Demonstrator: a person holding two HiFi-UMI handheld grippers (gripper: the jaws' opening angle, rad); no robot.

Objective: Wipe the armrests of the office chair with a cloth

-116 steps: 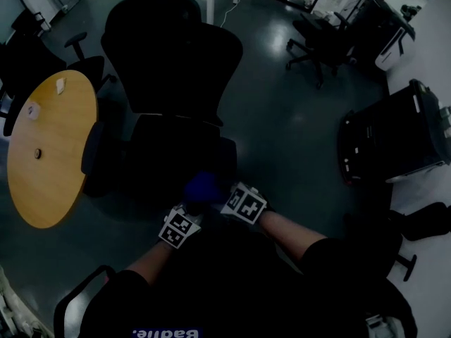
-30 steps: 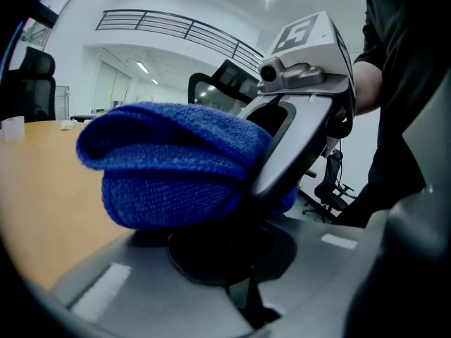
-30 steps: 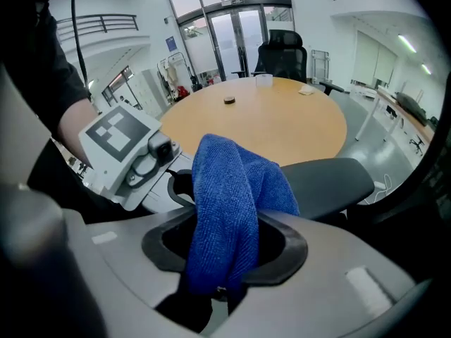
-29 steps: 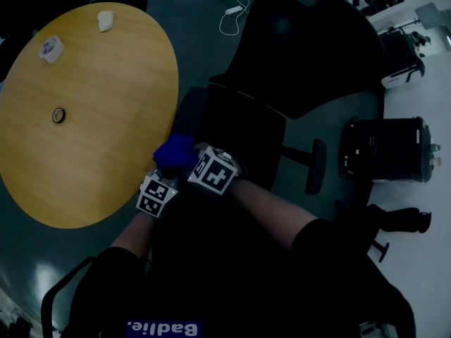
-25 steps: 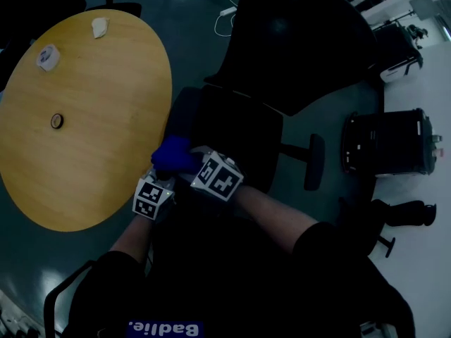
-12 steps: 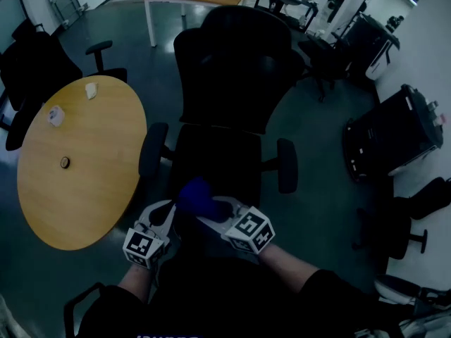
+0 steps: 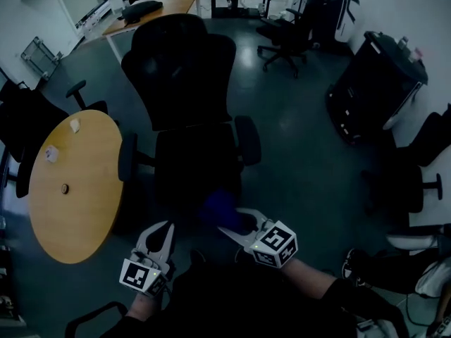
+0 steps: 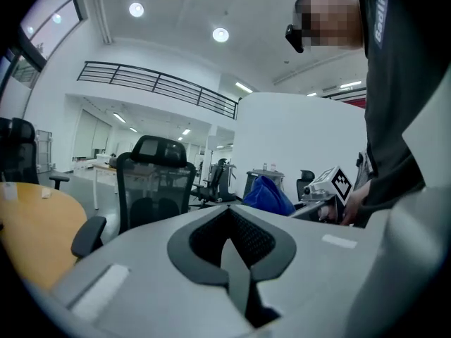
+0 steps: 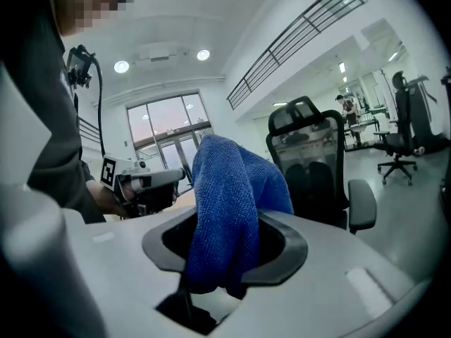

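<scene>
A black office chair (image 7: 190, 118) stands ahead of me with its seat toward me. Its left armrest (image 7: 127, 157) and right armrest (image 7: 248, 139) both show. My right gripper (image 7: 232, 225) is shut on a blue cloth (image 7: 220, 204) just off the seat's front edge; the cloth (image 9: 229, 203) bulges up out of the jaws. My left gripper (image 7: 158, 229) hovers lower left, apart from the chair, jaws shut with nothing between them. From the left gripper view the chair (image 8: 155, 182) and the cloth (image 8: 266, 194) lie ahead to the right.
A round wooden table (image 7: 74, 203) with a few small items stands close to the chair's left. A black wheeled cabinet (image 7: 373, 83) is at the right. Other black chairs (image 7: 289, 37) and a desk (image 7: 151, 13) stand at the back.
The view has swung so the chair sits farther ahead. Both grippers have drawn back from the seat and spread apart. The blue cloth stays in the right gripper.
</scene>
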